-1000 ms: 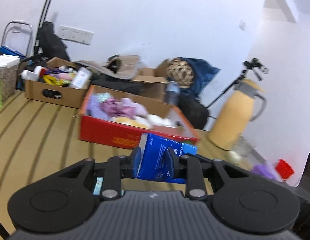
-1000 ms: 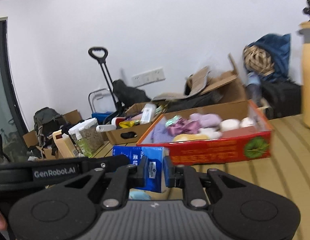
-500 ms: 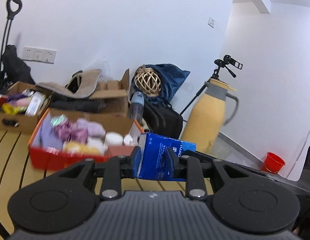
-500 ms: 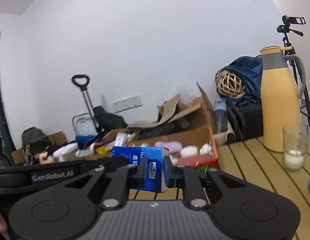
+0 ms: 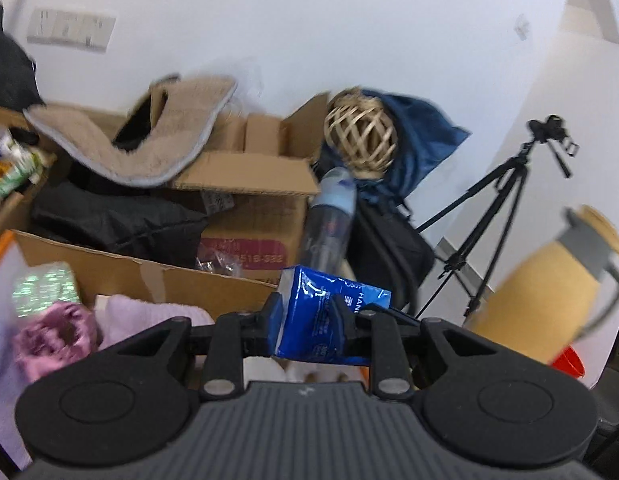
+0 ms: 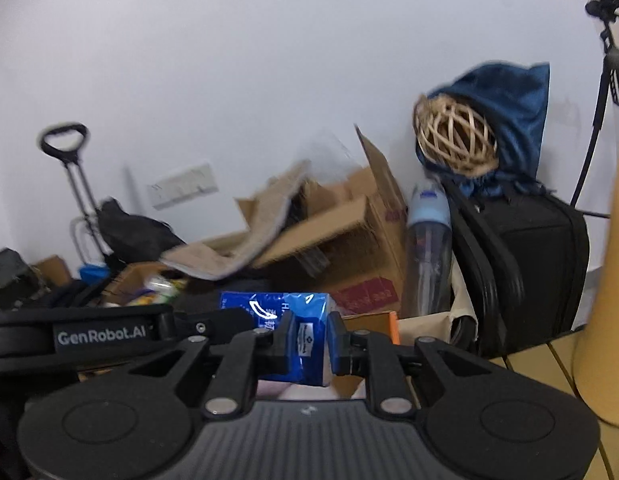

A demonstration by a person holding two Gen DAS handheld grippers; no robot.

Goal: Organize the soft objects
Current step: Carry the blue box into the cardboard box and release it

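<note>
Both grippers are shut on one blue tissue pack, which shows in the left wrist view [image 5: 329, 316] and the right wrist view [image 6: 297, 332]. My left gripper [image 5: 305, 320] pinches one end. My right gripper [image 6: 308, 340] pinches the other end, with the left gripper's arm [image 6: 101, 336] beside it. The pack hangs over the open cardboard box [image 5: 121, 272] with orange edges. In the box lie soft things: a pink scrunchie [image 5: 53, 340], a pale pink cloth [image 5: 149, 316] and a shiny green item [image 5: 45, 288].
Behind the box stands a brown carton [image 5: 249, 216] with a beige mat [image 5: 149, 140] draped over it. A clear bottle [image 5: 329, 220], a wicker ball [image 5: 359, 134] on a blue bag, a black case [image 6: 541, 264], a tripod [image 5: 497, 208] and a yellow thermos [image 5: 549, 284] stand to the right.
Both grippers have carried the tissue pack forward from over the table to above the box of soft things. The box now fills the lower left view. Both grips are unchanged.
</note>
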